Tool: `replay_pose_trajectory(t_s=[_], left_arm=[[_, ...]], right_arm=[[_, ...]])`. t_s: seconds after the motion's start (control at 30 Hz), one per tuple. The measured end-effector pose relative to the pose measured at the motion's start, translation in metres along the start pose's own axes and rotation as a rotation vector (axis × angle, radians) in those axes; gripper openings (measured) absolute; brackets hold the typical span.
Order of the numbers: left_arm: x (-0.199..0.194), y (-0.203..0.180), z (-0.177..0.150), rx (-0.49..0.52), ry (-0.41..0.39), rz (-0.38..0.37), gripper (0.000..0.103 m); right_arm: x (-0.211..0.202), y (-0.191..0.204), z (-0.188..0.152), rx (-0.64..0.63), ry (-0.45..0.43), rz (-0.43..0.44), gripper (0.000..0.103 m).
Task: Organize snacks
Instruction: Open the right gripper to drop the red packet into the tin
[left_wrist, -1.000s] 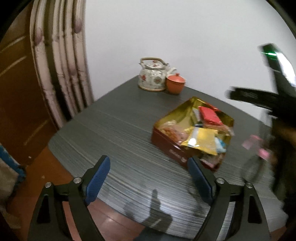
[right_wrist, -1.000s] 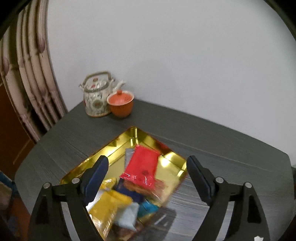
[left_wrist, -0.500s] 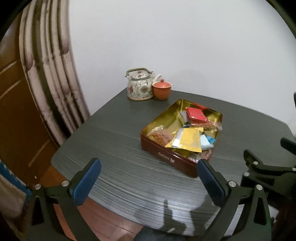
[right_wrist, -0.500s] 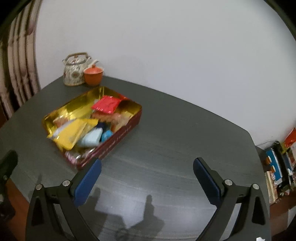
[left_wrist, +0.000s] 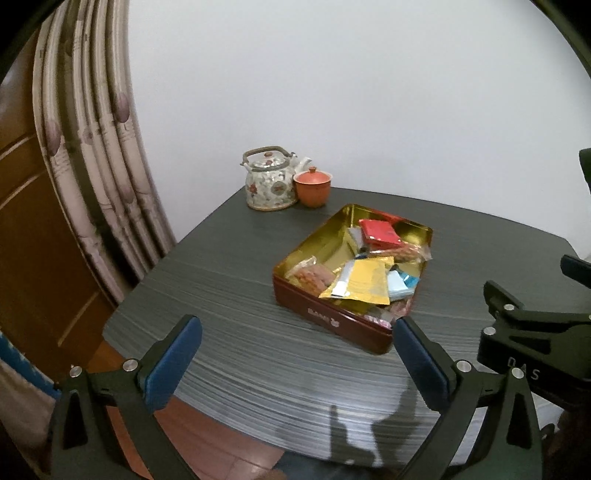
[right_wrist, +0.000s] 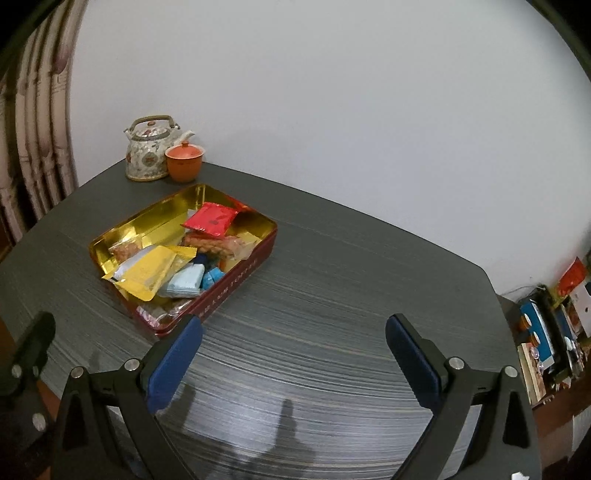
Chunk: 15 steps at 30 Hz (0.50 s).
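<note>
Worktop (left_wrist: 229, 273): dark grey, streaked grain, set against a white wall.

Tin (left_wrist: 332, 317): rectangular, dark red outside, gold inside, lid off, resting on the worktop left of centre. It holds the snacks: 1 red packet (right_wrist: 211, 219) on top at the far end; 1 yellow pouch (right_wrist: 149, 273) lying across the near end; 1 pale blue packet (right_wrist: 186, 282) just beside the pouch; 1 clear bag of brown pieces (left_wrist: 310, 277) at the near left corner; smaller wrappers underneath, too jumbled to tell apart.

Teapot (left_wrist: 269, 181): floral pattern, hoop handle, at the far corner of the worktop. Orange lidded cup (left_wrist: 312, 186) touching or just beside it.

Left tool (left_wrist: 295, 354): fingers spread wide, nothing between them, near the tin's near edge.

Right tool (right_wrist: 293, 349): fingers spread wide, nothing held, over bare worktop to the right of the tin.

Curtain (left_wrist: 99, 155): pale, striped, at left.
</note>
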<state>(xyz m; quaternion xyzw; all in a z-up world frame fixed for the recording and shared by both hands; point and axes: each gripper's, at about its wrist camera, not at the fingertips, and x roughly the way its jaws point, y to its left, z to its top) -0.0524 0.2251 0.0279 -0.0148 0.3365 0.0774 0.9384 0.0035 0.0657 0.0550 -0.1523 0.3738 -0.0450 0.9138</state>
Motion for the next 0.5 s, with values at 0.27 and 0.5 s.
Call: replay_pose_trajectory(t_s=[0.27,0.5], left_arm=[[0.006,0.0,-0.005,-0.023,0.038,0.043,0.102],[0.004,-0.002,-0.006,-0.009,0.029,0.064,0.102]], right_arm=[[0.006,0.006,-0.002,-0.014,0.006,0.008,0.098],[0.011,0.009,-0.004,-0.017,0.014,0.012,0.098]])
